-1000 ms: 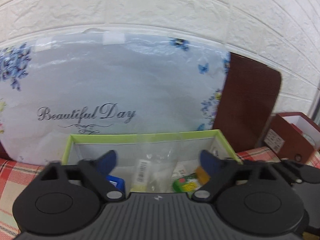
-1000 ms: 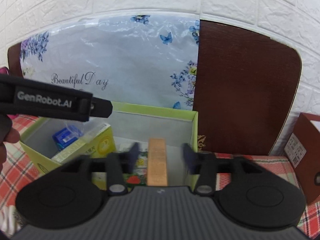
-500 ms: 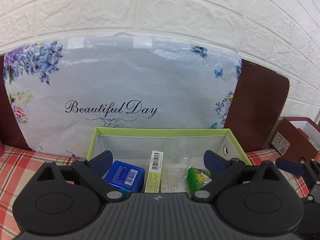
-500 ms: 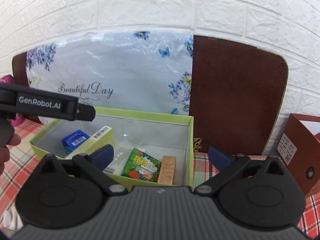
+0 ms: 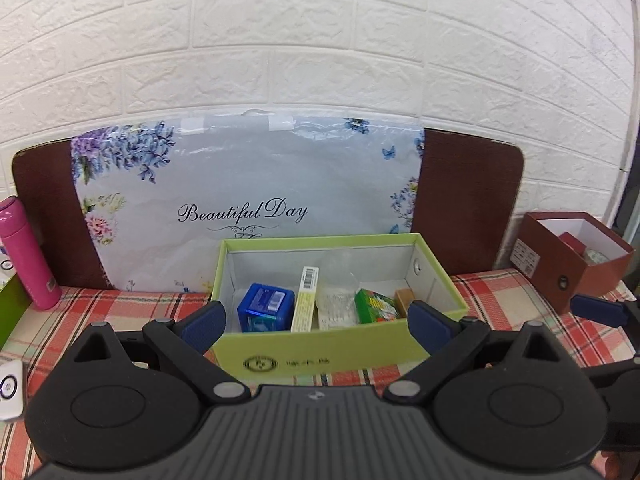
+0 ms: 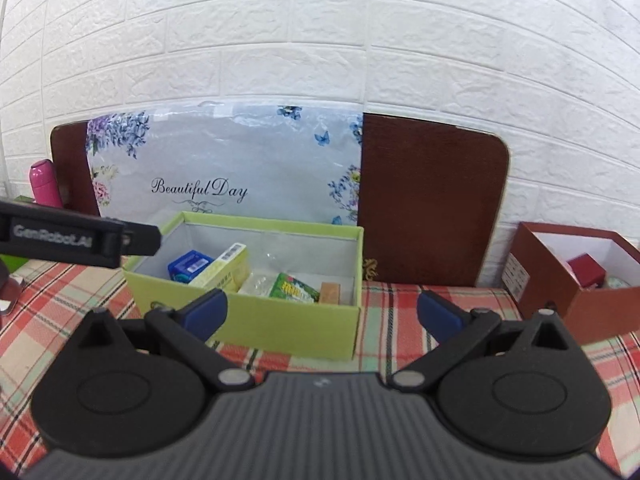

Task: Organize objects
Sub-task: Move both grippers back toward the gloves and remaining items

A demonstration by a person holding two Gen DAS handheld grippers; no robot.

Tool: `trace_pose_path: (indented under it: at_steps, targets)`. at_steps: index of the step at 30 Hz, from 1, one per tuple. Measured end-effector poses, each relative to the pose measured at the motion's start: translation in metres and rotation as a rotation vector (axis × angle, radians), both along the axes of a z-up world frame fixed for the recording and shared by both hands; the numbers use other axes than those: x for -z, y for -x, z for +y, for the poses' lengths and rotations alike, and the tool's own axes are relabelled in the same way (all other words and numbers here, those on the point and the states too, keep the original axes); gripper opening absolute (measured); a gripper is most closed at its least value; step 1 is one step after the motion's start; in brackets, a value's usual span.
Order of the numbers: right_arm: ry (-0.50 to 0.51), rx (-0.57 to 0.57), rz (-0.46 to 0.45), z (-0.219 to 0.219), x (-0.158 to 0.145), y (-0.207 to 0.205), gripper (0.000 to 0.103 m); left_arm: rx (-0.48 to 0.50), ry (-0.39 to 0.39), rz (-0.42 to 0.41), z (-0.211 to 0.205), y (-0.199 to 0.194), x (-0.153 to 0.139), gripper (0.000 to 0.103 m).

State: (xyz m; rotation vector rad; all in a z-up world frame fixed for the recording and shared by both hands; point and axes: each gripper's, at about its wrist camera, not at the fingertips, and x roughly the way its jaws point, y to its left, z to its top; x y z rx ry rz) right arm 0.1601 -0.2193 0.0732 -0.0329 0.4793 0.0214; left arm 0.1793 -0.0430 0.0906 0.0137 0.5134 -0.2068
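Both hand-held grippers, left and right, have backed away from the green box, jaws wide, empty.

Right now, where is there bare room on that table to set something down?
Bare checked cloth lies between the green box and the red-brown box, and between the green box and the pink bottle. Inside the green box the floor is crowded, apart from its right end.

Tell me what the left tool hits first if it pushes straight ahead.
Most likely the near wall of the green box: it sits squarely between the open fingers of the left tool, just ahead. Depth is uncertain in the fisheye view.
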Motion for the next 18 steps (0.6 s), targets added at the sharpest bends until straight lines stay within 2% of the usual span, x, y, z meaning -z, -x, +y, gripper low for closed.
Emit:
trace_pose_path:
  at_steps: [10,18]
  targets:
    - [-0.001,0.015,0.005,0.007,0.011,0.071,0.103,-0.001,0.061,0.002,0.014,0.074,0.013,0.101]
    - [-0.097,0.005,0.046,0.012,0.034,0.105,0.103,-0.010,0.082,0.058,0.026,0.107,0.041,0.101]
